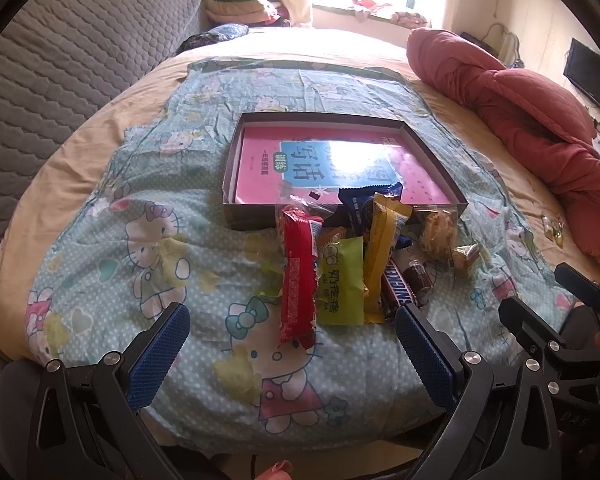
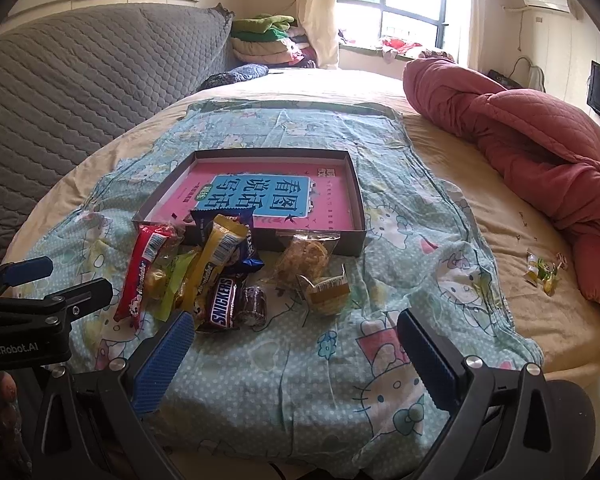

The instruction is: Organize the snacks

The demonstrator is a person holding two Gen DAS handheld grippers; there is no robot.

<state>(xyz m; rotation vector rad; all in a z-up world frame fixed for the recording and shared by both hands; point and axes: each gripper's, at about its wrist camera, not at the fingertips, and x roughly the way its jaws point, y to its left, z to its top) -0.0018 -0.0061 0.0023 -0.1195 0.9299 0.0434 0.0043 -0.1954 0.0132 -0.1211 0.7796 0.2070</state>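
I judge the main risk to be a multi-item pickup: the snacks lie in an overlapping heap on the cartoon-print sheet (image 2: 284,364) over the bed, so fingers closing on one wrapper may drag or lift its neighbour. The soft, wrinkled sheet may also bunch between the fingers. Both grippers are released and hold nothing: the left gripper (image 1: 292,360) hovers near the red wafer pack (image 1: 298,276), and the right gripper (image 2: 296,360) sits just in front of the Snickers bar (image 2: 222,306). The heap rests against the front wall of the shallow cardboard box (image 2: 356,196), which holds only a pink booklet (image 2: 256,196). The blue pack (image 2: 236,240) and yellow pack (image 2: 216,256) lean on that wall; the clear bag of fried snack (image 2: 306,258) and a small wrapped cake (image 2: 328,288) lie just beside. A few candies (image 2: 544,272) lie well apart, near the red quilt (image 2: 532,136), and may be overlooked.
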